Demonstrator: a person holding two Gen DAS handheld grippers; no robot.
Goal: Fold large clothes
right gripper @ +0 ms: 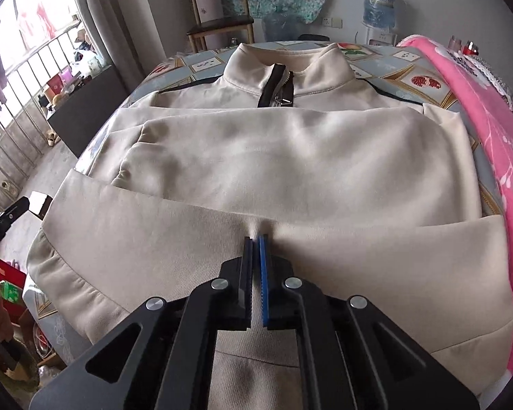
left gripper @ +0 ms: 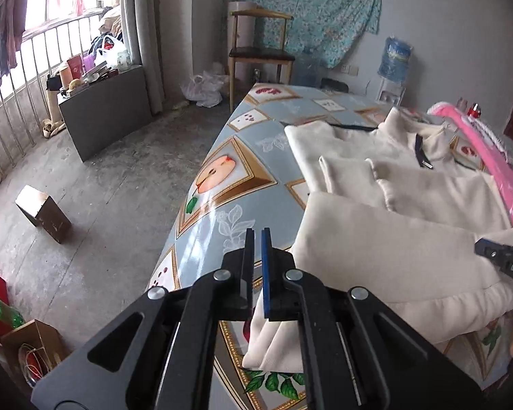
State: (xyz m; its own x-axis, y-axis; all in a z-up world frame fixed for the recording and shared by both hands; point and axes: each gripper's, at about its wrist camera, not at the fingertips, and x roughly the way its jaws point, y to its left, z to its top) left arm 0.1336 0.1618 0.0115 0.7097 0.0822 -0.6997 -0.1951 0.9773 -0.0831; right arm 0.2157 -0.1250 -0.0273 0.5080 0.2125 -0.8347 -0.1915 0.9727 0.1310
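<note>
The cream jacket (right gripper: 290, 157) lies spread on the counter (left gripper: 229, 157), hem at the near edge. The right tongs (right gripper: 256, 239) are clamped on the hem's middle, the left tongs (left gripper: 258, 232) on its left corner. Lifting both evenly should keep the fold straight; no writing is readable.

Only legible mark: pale letters "DAS", partly cut off, on right hand-held gripper (left gripper: 506, 262) at right edge of left wrist view. Water bottle (right gripper: 379, 4) label, upper right of right wrist view: too blurred to read.

Both hand-held grippers (left gripper: 256, 235) (right gripper: 256, 239) closed
</note>
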